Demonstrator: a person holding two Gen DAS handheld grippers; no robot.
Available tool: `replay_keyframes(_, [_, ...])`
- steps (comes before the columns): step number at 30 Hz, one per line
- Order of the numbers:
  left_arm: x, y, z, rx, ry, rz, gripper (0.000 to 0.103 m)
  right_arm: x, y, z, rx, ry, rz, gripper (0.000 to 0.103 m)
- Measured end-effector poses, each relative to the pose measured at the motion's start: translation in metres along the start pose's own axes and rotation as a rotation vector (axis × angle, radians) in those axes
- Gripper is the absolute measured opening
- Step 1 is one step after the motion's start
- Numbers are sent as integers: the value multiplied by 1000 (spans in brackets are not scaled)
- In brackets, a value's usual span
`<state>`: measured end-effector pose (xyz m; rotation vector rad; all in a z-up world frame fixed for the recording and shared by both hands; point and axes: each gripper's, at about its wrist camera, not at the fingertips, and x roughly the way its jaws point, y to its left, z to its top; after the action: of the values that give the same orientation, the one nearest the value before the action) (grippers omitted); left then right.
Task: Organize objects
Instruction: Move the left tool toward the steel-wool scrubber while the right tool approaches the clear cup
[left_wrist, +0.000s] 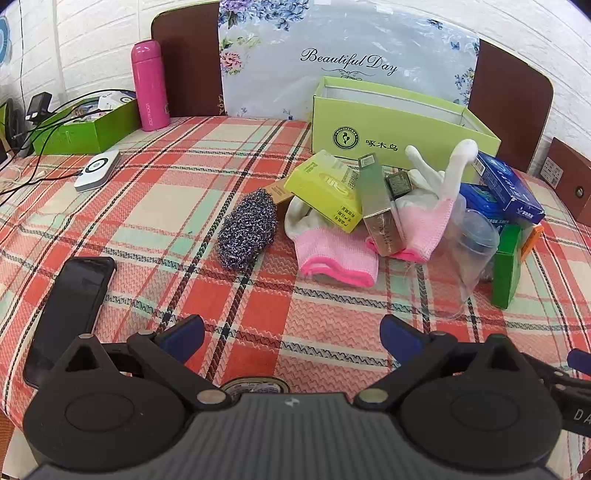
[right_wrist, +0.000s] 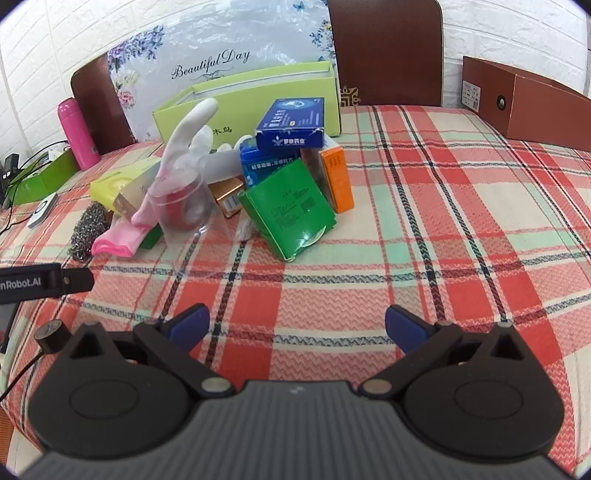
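We judge the main risk to be the heap itself: the small boxes, gloves and clear plastic cup (right_wrist: 183, 212) lean on one another near the far edge of the table (right_wrist: 443, 258), just in front of the open light-green box (left_wrist: 399, 125), so pulling one piece could topple the rest. The blue box (right_wrist: 291, 123) sits on top of the pile and the green box (right_wrist: 291, 210) stands tilted against it; either could slide if nudged. The white-and-pink gloves (left_wrist: 424, 206) are limp and draped under boxes, so they may drag neighbours along, and the steel scourer (left_wrist: 245, 230) beside them could snag the cloth. Our left hand-held gripper (left_wrist: 291, 334) is spread wide and holds nothing, hovering over bare cloth near the close edge. Our right hand-held gripper (right_wrist: 297, 325) is likewise wide apart, empty, touching nothing.
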<state>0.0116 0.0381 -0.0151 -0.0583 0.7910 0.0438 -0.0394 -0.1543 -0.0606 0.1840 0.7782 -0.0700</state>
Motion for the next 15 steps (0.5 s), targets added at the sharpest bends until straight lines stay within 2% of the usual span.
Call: replay_keyframes(15, [7,6,-1,-4,18,-13,103,4,-1,0,11,14,-1,103])
